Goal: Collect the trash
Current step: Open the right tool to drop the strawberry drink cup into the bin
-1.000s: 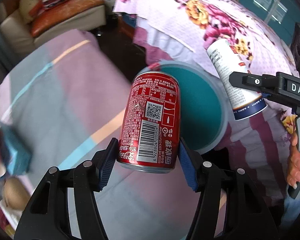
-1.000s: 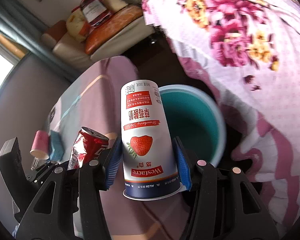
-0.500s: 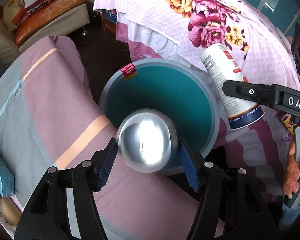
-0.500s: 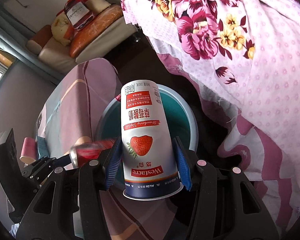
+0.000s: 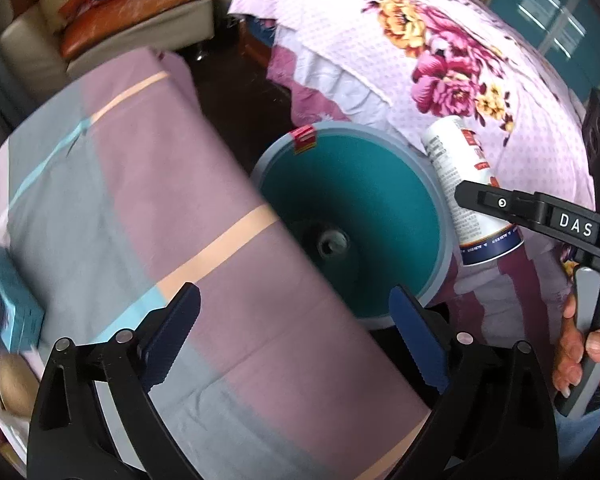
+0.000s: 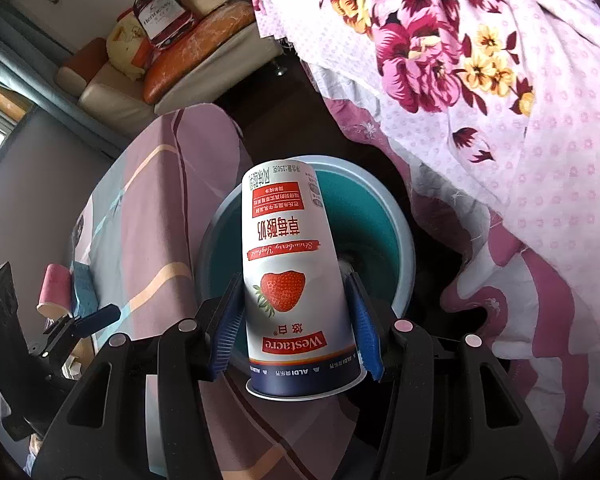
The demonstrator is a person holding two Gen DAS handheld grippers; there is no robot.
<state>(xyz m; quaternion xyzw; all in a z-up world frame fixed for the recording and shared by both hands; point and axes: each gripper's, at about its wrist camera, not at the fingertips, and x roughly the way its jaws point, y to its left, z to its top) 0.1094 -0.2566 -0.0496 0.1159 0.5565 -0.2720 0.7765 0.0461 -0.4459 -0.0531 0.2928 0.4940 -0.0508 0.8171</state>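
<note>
The floral bedspread (image 6: 500,80) drapes beside my teal bin (image 5: 440,216), where a can (image 5: 332,242) lies at the bottom. My left gripper (image 5: 296,332) hangs spread and empty above it. My right gripper (image 6: 296,324) clamps the strawberry yogurt cup (image 6: 292,276), held upside down over the bin.
</note>
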